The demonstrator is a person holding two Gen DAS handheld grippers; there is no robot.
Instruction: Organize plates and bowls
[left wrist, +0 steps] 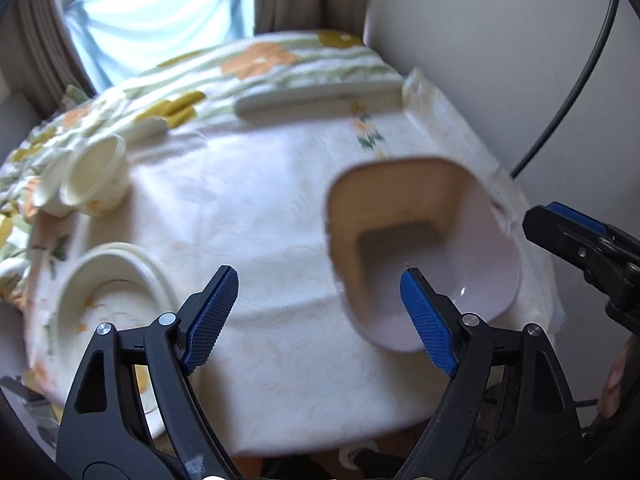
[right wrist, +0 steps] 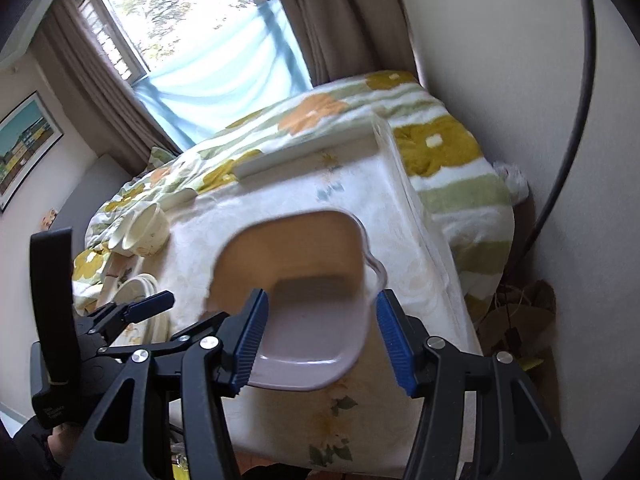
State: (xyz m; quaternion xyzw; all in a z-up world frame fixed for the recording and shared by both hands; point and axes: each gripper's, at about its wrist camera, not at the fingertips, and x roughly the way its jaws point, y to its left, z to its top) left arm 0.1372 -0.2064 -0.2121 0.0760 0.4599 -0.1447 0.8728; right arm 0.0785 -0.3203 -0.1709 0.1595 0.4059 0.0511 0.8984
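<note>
Left claw [left wrist: 318, 312]: jaws apart, nothing between them. The pale lilac, rounded-square plastic bowl [left wrist: 420, 248] rests upright on the white cloth-covered worktop [left wrist: 240, 208], mouth upward, long axis running away toward the window. Right claw [right wrist: 320, 338]: jaws apart, straddling the bowl's near rim, pads clear.

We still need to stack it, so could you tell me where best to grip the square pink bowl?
Take the square pink bowl by its near rim, coming from above: it sits upright and open on the table, and that thin edge would likely fit between the right gripper pads.
</note>
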